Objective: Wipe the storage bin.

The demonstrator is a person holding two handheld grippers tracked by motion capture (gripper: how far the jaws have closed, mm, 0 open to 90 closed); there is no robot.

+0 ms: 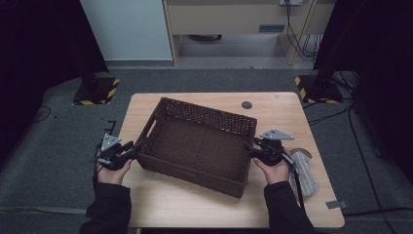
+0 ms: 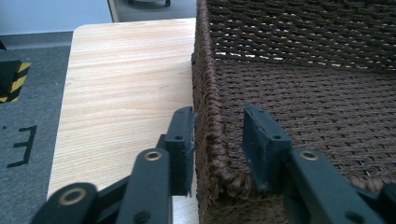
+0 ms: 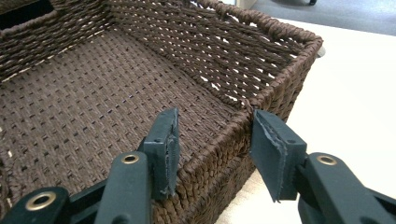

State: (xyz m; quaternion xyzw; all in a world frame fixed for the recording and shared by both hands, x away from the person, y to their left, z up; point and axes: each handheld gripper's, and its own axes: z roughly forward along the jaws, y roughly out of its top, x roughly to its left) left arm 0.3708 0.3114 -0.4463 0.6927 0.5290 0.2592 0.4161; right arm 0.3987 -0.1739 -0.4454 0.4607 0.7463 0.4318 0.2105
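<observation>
Basket [image 1: 195, 146]: a dark brown woven tray with handle slots, set askew on the worktop [image 1: 277, 105], turned so that its left end lies near the left edge.

Left hand-held gripper [image 1: 127, 150]: placed at the basket's left end. In the left gripper view [image 2: 217, 142] the rim is straddled — one jaw outside the wall, just against the weave, the other inside and a little clear of it. The wall is not pinched, so the jaws are counted as parted.

Right hand-held gripper [image 1: 253, 148]: placed at the basket's right end. In the right gripper view [image 3: 215, 149] the rim is bracketed near a corner, with the inner jaw close to the weave and the outer jaw held off it with a plain gap. Parted, nothing clamped.

Contact on the inner right jaw: possibly brushing the rim — hard to settle from this angle.

Pouch [image 1: 303, 170]: a pale, clear packet lying on the worktop to the right of the right hand [image 1: 276, 170].

Hole [image 1: 247, 105]: a dark round fitting in the worktop beyond the basket.
</observation>
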